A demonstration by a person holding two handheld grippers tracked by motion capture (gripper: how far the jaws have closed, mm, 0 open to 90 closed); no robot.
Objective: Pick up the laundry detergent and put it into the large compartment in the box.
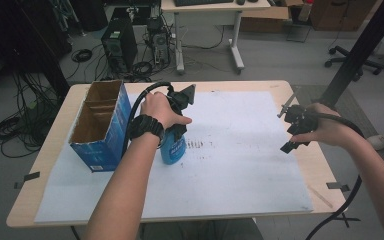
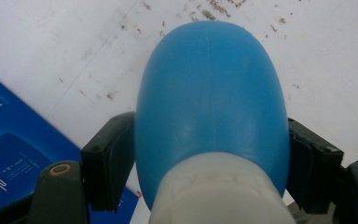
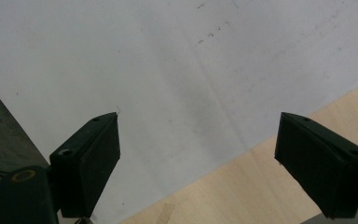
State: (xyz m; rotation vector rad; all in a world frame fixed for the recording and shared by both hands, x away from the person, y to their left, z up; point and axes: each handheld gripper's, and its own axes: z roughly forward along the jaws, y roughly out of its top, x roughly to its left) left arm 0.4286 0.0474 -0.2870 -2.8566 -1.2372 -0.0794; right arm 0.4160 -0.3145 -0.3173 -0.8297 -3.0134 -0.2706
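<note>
A blue plastic bottle with a white collar stands upright on the white sheet, just right of an open blue cardboard box. My left gripper comes down over it from above, and in the left gripper view its jaws press both sides of the blue bottle below the white collar. My right gripper hovers near the table's right edge, open, with nothing between its jaws. In the right gripper view that gripper looks down on the sheet's edge and bare wood.
The wooden table carries the sheet, which has dark smudges near its middle. The blue box lies close beside the bottle. Computer towers, cables and a desk stand on the floor beyond the table.
</note>
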